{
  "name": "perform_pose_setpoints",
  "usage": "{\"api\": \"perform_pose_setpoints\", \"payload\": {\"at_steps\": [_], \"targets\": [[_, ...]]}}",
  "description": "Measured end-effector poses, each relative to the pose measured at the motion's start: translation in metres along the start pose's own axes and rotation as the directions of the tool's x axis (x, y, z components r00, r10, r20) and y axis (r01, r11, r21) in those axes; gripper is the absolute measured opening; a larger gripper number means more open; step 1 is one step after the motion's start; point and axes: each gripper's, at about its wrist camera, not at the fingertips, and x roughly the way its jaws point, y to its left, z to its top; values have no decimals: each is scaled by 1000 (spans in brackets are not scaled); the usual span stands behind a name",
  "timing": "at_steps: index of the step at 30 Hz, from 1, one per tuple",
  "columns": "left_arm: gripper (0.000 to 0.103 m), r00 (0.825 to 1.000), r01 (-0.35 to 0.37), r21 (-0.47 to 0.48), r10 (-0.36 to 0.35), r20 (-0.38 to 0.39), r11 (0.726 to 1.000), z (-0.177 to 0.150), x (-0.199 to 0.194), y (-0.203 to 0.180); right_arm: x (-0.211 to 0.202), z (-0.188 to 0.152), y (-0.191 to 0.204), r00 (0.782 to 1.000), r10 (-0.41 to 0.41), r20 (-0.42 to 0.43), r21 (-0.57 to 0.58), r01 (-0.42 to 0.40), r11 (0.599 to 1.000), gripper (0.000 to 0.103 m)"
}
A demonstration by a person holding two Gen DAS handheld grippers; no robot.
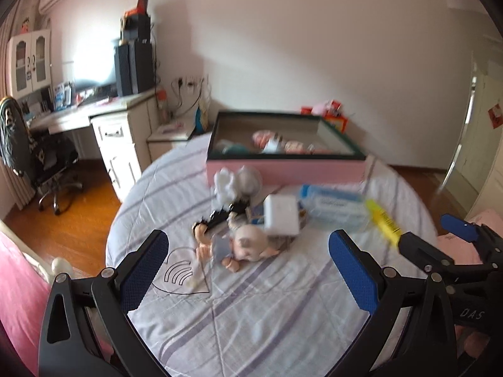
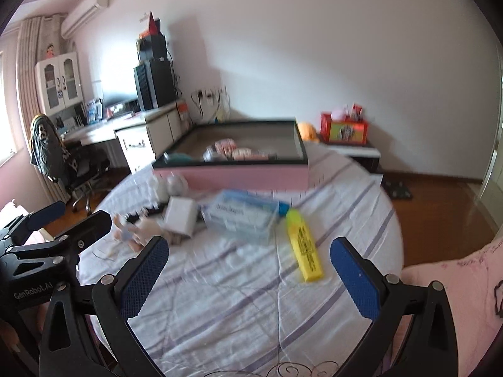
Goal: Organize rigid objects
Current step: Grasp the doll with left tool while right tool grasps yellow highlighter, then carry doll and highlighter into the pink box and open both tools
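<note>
Through my left wrist camera, my left gripper (image 1: 246,245) hangs above the striped bedsheet (image 1: 251,314) with its jaws spread wide and nothing between them. At twelve o'clock from it sits the pink box (image 1: 283,169), open-topped, with a few blurred items already lying inside; I cannot tell what they are. Between me and the box a loose pile waits: a small doll (image 1: 248,246) lying on its side just past my fingertips, a white square block (image 1: 281,215) at one o'clock touching it, a clear blue-lidded case (image 1: 333,207) farther toward two o'clock, a yellow highlighter (image 1: 385,220) beside that, and a white fluffy figure (image 1: 234,182) close against the box wall. Through my right wrist camera, my right gripper (image 2: 248,257) is likewise wide open and empty over the sheet. The yellow highlighter (image 2: 305,251) lies at one o'clock, just ahead of my right finger, the clear blue-lidded case (image 2: 242,216) at twelve, the white square block (image 2: 182,216) at eleven, and the pink box (image 2: 232,176) beyond them all. I judge the sorting partly done: some pieces are boxed, but at least five remain on the bed, and neither of my grippers has one in hand.
</note>
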Motion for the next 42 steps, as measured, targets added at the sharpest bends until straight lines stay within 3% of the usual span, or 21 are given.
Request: {"api": "perform_pose_setpoints", "payload": {"at_steps": [11, 19, 22, 26, 28, 32, 34, 36, 42], "targets": [[103, 987, -59, -46, 52, -152, 997, -13, 75, 18, 66, -16, -24, 991, -6, -130, 47, 12, 999, 103], [102, 969, -29, -76, 9, -246, 997, -11, 112, 18, 86, -17, -40, 985, -20, -169, 74, 33, 997, 103], [83, 976, 17, -56, -29, -216, 998, -11, 109, 15, 93, -13, -47, 983, -32, -181, 80, 47, 996, 103], [81, 982, 26, -26, -31, -186, 999, -12, 103, 12, 102, -4, -53, 979, -40, -200, 79, 57, 995, 103], [81, 982, 29, -28, -34, -185, 999, -12, 102, 12, 106, -2, -55, 978, -43, -205, 70, 58, 996, 96], [81, 984, 30, -20, -33, -173, 999, -13, 95, 8, 113, 1, -53, 973, -88, -216, -5, 89, 996, 66], [81, 984, 35, -20, -38, -172, 999, -13, 93, 7, 112, 1, -50, 973, -90, -210, -34, 84, 996, 56], [81, 985, 41, -20, -44, -166, 999, -14, 87, 8, 109, 0, -48, 978, -69, -198, -62, 58, 996, 27], [81, 990, 60, -8, -60, -129, 998, -8, 68, 4, 93, -5, -48, 986, -8, -165, -20, 5, 1000, 27]]}}
